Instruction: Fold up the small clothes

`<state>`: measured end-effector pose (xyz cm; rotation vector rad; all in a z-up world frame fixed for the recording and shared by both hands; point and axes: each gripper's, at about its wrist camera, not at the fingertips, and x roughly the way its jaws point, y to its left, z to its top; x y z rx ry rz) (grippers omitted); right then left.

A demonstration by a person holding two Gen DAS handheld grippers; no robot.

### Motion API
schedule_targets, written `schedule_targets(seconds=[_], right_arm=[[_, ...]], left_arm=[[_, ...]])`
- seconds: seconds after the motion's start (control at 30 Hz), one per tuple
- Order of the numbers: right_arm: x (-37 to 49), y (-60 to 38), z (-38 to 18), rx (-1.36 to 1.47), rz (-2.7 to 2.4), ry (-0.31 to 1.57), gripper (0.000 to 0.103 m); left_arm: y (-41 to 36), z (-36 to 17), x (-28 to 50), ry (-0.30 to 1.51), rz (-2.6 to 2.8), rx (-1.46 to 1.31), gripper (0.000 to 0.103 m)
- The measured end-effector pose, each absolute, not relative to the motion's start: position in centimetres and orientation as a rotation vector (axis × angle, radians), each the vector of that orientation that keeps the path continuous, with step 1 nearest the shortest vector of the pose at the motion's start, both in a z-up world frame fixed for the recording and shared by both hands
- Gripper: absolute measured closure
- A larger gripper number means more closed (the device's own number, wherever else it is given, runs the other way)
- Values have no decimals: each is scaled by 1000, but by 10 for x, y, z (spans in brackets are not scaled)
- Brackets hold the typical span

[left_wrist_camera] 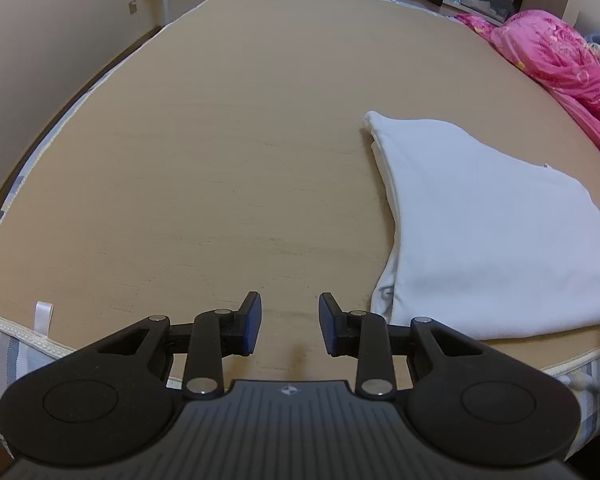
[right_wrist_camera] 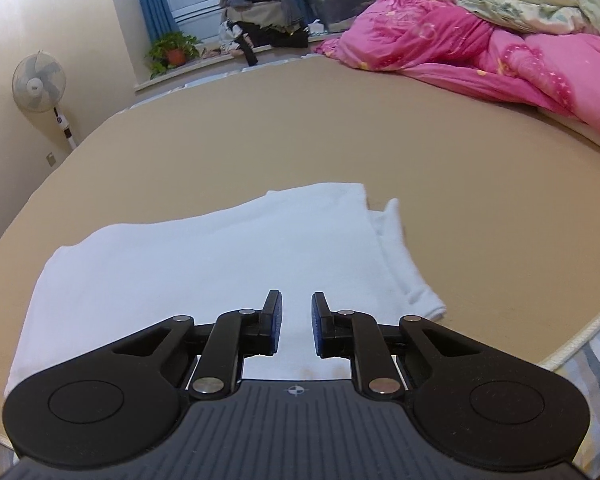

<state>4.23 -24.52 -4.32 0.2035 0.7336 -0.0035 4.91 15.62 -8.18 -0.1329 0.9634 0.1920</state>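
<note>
Garment (right_wrist_camera: 204, 264) folded white, directly ahead of right gripper (right_wrist_camera: 296, 324), long axis probably slanting away; jaws narrow, empty. Off right of left gripper (left_wrist_camera: 290, 324), parted, empty.

Left claw (left_wrist_camera: 290, 324) angled down, jaws parted, empty; right claw (right_wrist_camera: 296, 324) narrower gap, empty.

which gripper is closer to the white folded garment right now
Right. The right gripper hangs directly above the white garment, jaws apart and empty. The left gripper is over bare mattress, off the garment's left edge, also empty.
</note>
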Motion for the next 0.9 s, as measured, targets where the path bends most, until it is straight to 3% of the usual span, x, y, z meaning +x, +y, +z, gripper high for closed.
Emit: schedule_targets(seconds=[0.33,0.43,0.5,0.57,0.8,0.9], right_arm=[[51,-269,15,85,54,581,86],[51,-288,9,65,30,544,86],[52,-302,-10,93,-60,571,86],[57,-317,-17,185,-106,620,84],[60,-334,-25,259,-46,649,84],[59,-329,-23,218,-15,635,84]], left_arm=[[155,-83,50,959,130,-138,68],[147,-83,49,946,87,-191,68],[140,-87,51,963,64,-251,61],[137,-95,54,989,49,-320,44],[128,-136,71,1125,59,-485,43],[127,-144,71,1100,117,-521,40]])
